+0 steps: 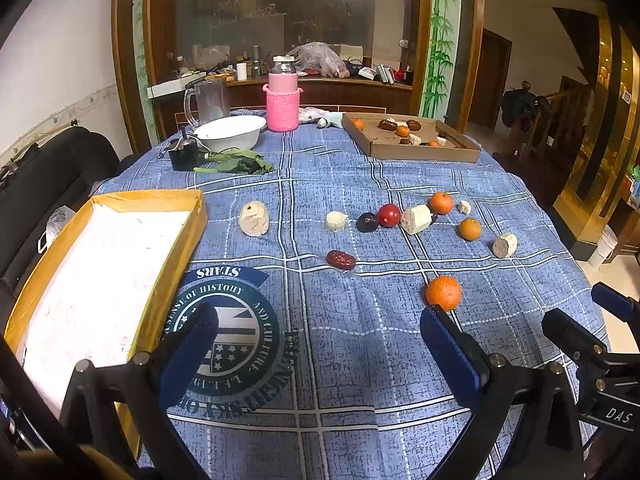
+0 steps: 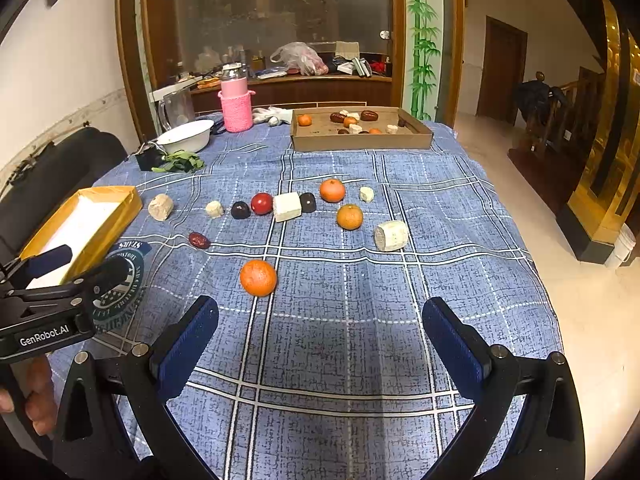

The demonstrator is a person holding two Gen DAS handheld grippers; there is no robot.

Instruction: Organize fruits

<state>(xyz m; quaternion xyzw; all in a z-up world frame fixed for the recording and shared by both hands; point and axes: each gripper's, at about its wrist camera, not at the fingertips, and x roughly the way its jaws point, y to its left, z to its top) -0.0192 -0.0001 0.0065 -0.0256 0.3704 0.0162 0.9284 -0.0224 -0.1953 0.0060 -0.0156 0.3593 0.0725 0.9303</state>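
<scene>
Loose fruit lies mid-table on the blue cloth: a near orange (image 2: 258,277) (image 1: 443,293), two more oranges (image 2: 349,217) (image 2: 332,190), a red tomato (image 2: 261,203), a dark plum (image 2: 240,210), a red date (image 2: 199,240) and several pale chunks (image 2: 391,235). An empty yellow box (image 1: 120,264) sits at the left. A brown cardboard tray (image 2: 362,142) at the back holds several fruits. My left gripper (image 1: 320,352) is open and empty above the cloth. My right gripper (image 2: 320,344) is open and empty, just behind the near orange.
At the back left stand a white bowl (image 2: 186,136), a pink bottle (image 2: 236,104), a glass jug (image 1: 208,102), green leaves (image 1: 236,162) and a small black object (image 1: 182,154). A black chair (image 1: 48,184) is at the left. The table edge drops off on the right.
</scene>
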